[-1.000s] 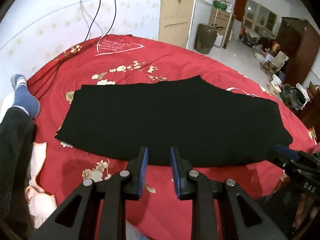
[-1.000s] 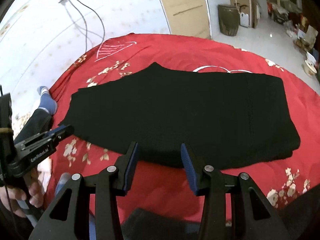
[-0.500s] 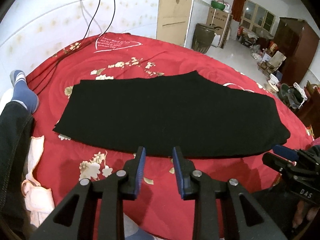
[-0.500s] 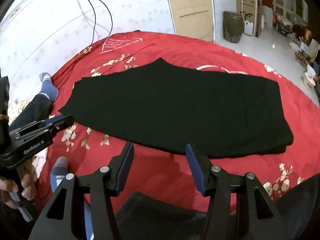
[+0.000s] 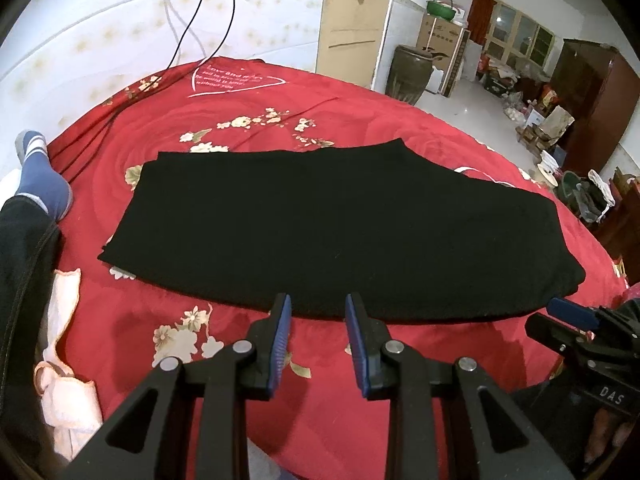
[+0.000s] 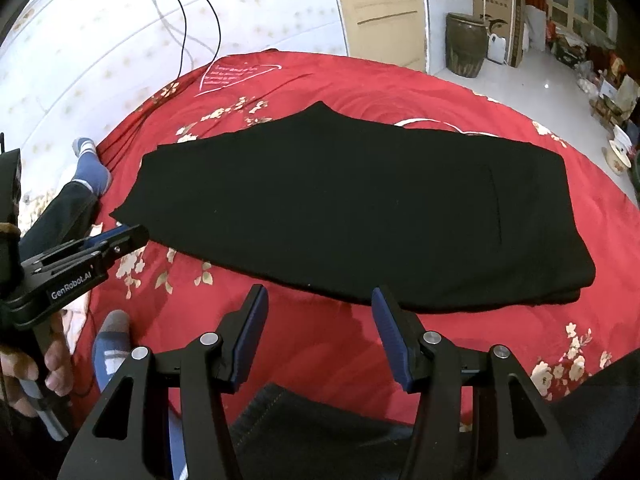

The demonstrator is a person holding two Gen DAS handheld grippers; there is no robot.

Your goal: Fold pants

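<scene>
On my far left I see a leg in dark jeans with a blue sock (image 5: pixel 42 184) resting on the bed (image 5: pixel 248 120). The bed has a red cover with pale flowers on it. A pink cloth (image 5: pixel 64 344) lies by the leg, at the bed's edge.

Next comes my left gripper (image 5: pixel 316 316). Its fingers (image 5: pixel 280 340) are apart and hold nothing. They hang over the red cover, just at the near edge of the pants.

The black pants (image 5: pixel 328 232) lie flat in the middle of the bed. They are folded into one long strip that runs from left to right. One end is near the sock, and the thick end is on the right.

My right gripper (image 6: pixel 318 306) is further right. Its fingers (image 6: pixel 390 332) are apart too, wider than the left ones, and they grip nothing. They also sit just short of the near edge of the pants, over bare red cover. My own dark knee shows under them.
</scene>
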